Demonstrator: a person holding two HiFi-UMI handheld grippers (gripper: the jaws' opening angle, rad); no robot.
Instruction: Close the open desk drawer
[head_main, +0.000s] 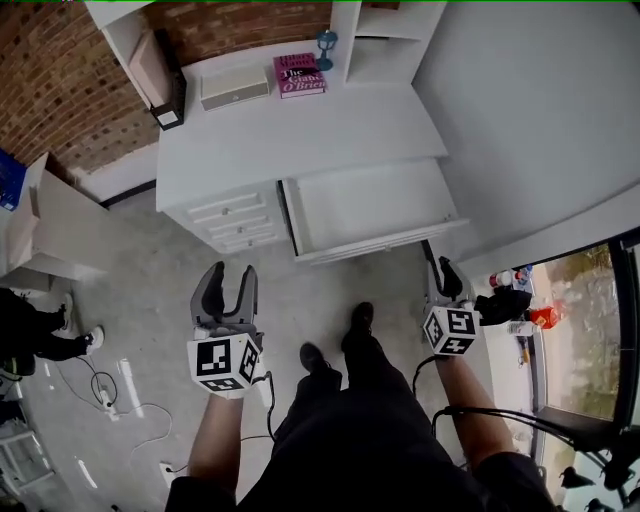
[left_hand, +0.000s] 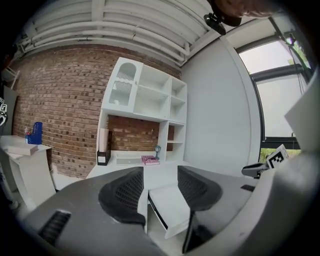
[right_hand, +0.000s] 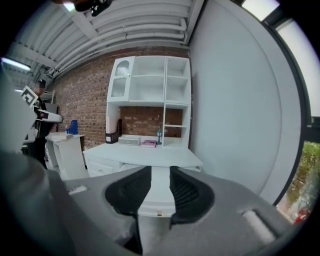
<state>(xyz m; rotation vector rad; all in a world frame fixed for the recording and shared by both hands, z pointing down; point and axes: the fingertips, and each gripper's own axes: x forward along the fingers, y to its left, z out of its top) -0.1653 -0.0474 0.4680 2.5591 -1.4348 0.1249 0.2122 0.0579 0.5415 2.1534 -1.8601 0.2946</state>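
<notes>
The white desk (head_main: 300, 130) stands against the brick wall, and its wide drawer (head_main: 365, 205) is pulled out toward me and empty. My left gripper (head_main: 230, 272) hangs open below the small drawer stack, well short of the desk; in the left gripper view its jaws (left_hand: 160, 185) frame the drawer (left_hand: 170, 207) with nothing between them. My right gripper (head_main: 437, 262) is just in front of the drawer's right front corner. In the right gripper view it (right_hand: 155, 187) points at the drawer front (right_hand: 157, 206) and its small knob, jaws apart and empty.
A pink book (head_main: 299, 74), a white box (head_main: 234, 87) and a black file holder (head_main: 168, 100) sit at the desk's back. Small shut drawers (head_main: 232, 215) are left of the open one. A white wall (head_main: 540, 120) runs close on the right. Cables (head_main: 110, 400) lie on the floor.
</notes>
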